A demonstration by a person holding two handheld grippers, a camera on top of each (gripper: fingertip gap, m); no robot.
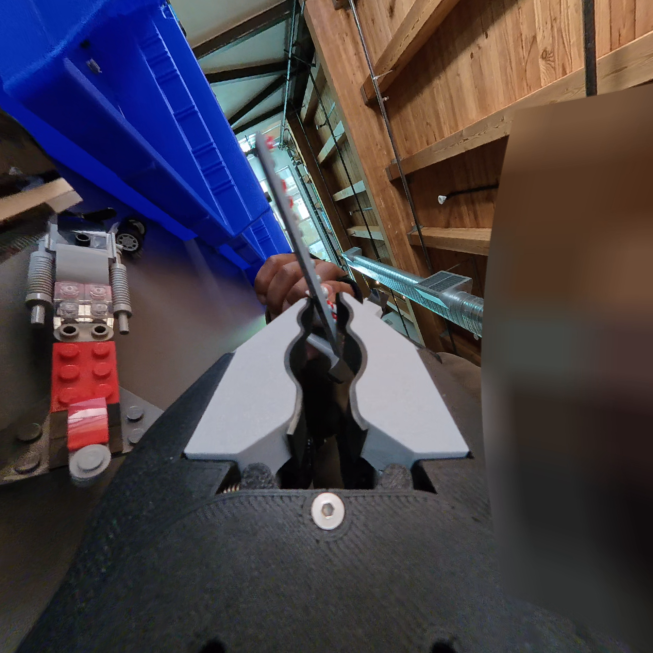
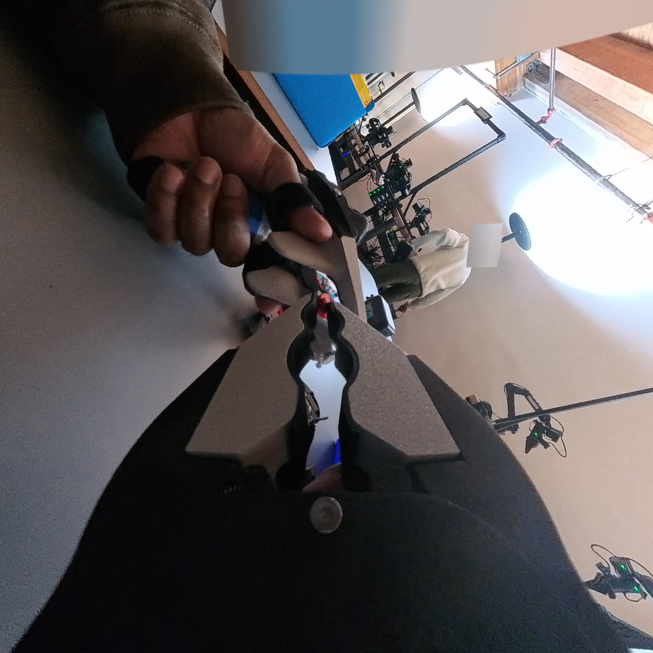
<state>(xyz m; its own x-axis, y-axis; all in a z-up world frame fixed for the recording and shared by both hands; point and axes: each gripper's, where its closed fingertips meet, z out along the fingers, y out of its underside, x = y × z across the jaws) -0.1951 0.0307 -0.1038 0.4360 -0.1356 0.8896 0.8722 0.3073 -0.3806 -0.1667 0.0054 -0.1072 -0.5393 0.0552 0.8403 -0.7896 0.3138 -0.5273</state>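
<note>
Ahead of my left gripper (image 1: 327,307) the way is blocked: a long grey studded plate (image 1: 282,215) stands tilted between its fingers, with a hand (image 1: 282,282) right behind the tips. To its left, the blue bins (image 1: 141,123) wall off the far side and a brick-built vehicle (image 1: 81,318) sits on the table, with bare grey tabletop (image 1: 183,300) between them. My right gripper (image 2: 319,311) faces the other hand (image 2: 212,205) and gripper fingers (image 2: 282,282) just beyond its tips, with bare table to the left.
</note>
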